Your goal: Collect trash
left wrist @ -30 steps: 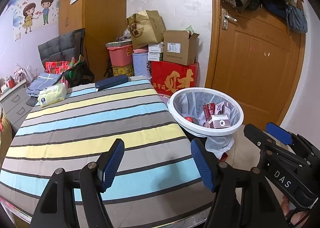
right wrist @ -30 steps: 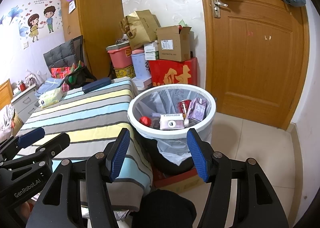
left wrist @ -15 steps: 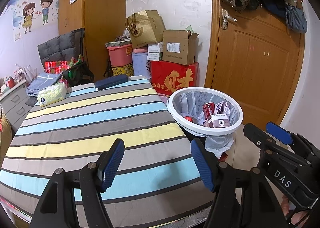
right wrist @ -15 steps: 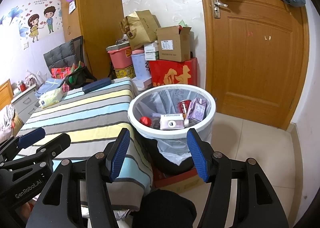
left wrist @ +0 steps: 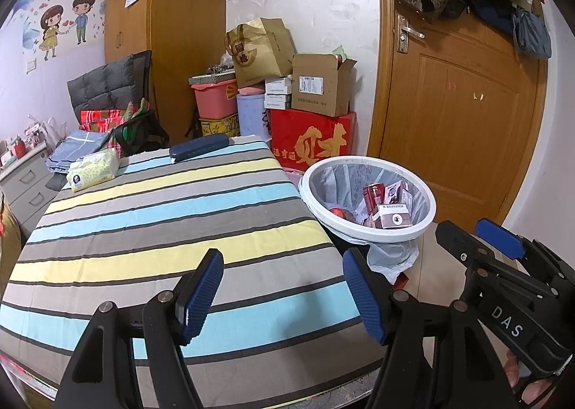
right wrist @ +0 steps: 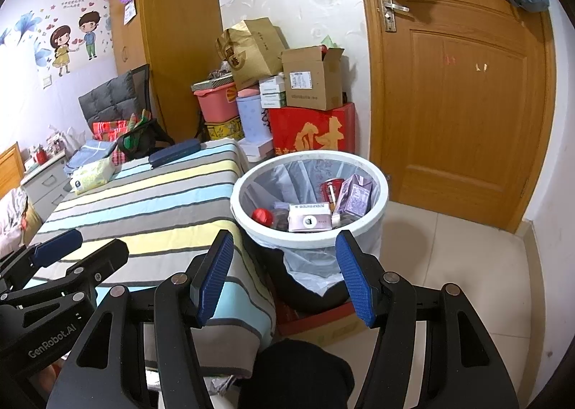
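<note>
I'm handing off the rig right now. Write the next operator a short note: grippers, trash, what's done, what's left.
Left gripper: open, empty, over the striped table.
Right gripper: open, empty, in front of the white bin.
Bin holds a pink box, red can, purple carton and red cap.
On the table: tissue pack and dark case; neither looks like trash.
Collection looks finished.

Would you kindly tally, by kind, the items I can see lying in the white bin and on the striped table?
In the white bin:
Red cap: 1
Red can: 1
Pink box: 1
Purple carton: 1
On the striped table:
Tissue pack: 1
Dark blue case: 1
Total: 6
</note>
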Motion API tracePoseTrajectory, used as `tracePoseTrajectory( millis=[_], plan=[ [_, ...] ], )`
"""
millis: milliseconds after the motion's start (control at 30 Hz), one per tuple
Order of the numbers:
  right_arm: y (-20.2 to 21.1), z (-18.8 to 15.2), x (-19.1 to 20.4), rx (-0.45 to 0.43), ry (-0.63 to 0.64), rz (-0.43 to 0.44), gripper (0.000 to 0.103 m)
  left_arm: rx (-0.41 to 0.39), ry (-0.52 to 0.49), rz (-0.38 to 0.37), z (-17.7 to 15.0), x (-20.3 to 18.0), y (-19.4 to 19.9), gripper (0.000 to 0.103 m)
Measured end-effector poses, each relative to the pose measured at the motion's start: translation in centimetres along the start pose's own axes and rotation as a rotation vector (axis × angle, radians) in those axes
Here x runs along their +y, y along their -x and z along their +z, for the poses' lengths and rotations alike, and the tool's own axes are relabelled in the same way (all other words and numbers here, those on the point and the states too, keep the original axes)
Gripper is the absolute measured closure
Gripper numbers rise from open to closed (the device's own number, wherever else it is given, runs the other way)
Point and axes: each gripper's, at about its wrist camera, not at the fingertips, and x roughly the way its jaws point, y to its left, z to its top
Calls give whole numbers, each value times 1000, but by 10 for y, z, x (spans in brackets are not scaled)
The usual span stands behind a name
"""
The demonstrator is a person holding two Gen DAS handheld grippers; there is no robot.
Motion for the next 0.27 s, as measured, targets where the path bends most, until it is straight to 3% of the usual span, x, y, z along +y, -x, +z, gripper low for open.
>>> tracePoseTrajectory(
  millis=[267],
  plan=[
    [0,0,1,1,3,2,42,6,-3,-7,-1,-2,0,34]
  ],
)
